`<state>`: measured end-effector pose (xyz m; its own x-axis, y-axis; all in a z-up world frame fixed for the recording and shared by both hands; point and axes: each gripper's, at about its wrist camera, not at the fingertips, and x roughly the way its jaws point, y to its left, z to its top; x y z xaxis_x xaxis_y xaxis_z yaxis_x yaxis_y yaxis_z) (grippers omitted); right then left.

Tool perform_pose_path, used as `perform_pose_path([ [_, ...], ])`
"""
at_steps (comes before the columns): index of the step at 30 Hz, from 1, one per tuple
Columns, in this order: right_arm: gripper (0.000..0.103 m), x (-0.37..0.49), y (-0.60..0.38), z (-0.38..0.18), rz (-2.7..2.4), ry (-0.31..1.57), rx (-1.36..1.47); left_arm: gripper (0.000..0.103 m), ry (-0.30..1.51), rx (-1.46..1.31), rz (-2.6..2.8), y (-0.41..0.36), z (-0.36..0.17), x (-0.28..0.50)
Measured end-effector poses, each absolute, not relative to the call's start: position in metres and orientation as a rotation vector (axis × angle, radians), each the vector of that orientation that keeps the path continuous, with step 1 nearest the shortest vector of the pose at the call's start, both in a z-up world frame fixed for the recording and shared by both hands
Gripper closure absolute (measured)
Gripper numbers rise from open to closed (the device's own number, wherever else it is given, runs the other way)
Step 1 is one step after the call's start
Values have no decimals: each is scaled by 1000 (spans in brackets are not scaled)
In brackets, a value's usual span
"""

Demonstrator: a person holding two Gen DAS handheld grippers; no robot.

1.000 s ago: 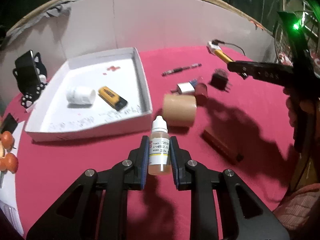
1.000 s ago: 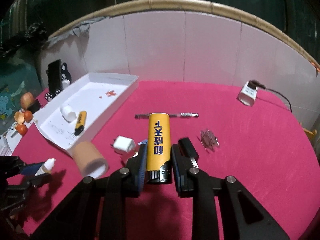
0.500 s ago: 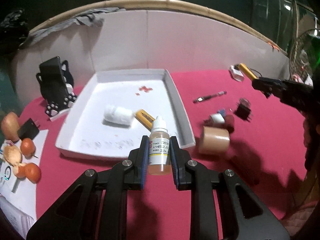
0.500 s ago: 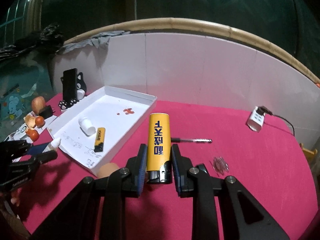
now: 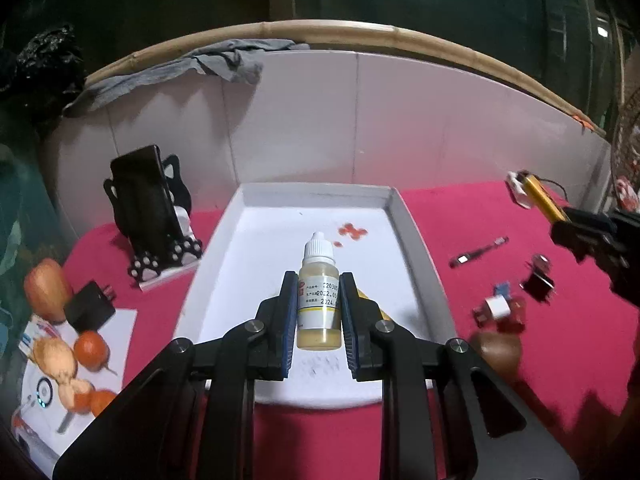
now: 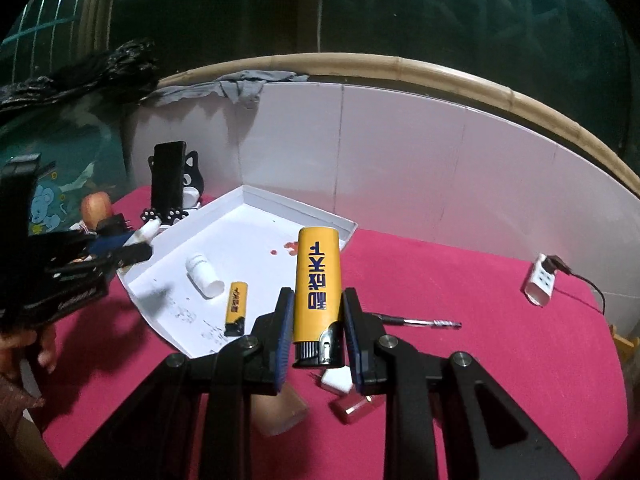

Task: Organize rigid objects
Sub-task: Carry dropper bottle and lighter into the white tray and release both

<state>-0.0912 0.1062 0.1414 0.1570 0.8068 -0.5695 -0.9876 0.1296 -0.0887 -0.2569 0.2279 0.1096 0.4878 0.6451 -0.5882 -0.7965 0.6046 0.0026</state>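
The white tray (image 5: 420, 248) lay on the red table (image 6: 480, 280), its near edge hidden behind the left gripper (image 5: 318, 312), which clenched a dropper bottle (image 5: 319, 300) above it. The right gripper (image 6: 316, 328) gripped a yellow lighter (image 6: 318, 280) upright (its base partly shadowed). A second lighter (image 6: 237, 307) and a white tube (image 6: 204, 274) lay inside the tray.

A table with a red cloth (image 6: 500, 360) fills the lower part of both views. Behind it stands a low white wall of panels (image 5: 400, 128), curved in the lens, with a bamboo rail (image 6: 440, 70) along its top. A grey rag (image 5: 224, 62) hangs over the rail on the left. Behind the wall there are dark windows (image 6: 460, 8). The room is dim, and the light falls mostly on the table.
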Motion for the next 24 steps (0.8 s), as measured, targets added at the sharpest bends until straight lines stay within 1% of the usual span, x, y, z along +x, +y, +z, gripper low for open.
perform_pose_path([
  [7,80,-103,130,145,1398,423,-525,84,603,-316,944,270,107,-247],
  [13,80,-112,157,138,1436,448,-555,84,638,-386,957,306,92,-234],
  [18,80,-121,185,124,1447,478,-591,84,666,-468,965,327,72,-228],
  [24,80,-124,214,98,1442,539,-637,83,691,-502,984,341,56,-224],
])
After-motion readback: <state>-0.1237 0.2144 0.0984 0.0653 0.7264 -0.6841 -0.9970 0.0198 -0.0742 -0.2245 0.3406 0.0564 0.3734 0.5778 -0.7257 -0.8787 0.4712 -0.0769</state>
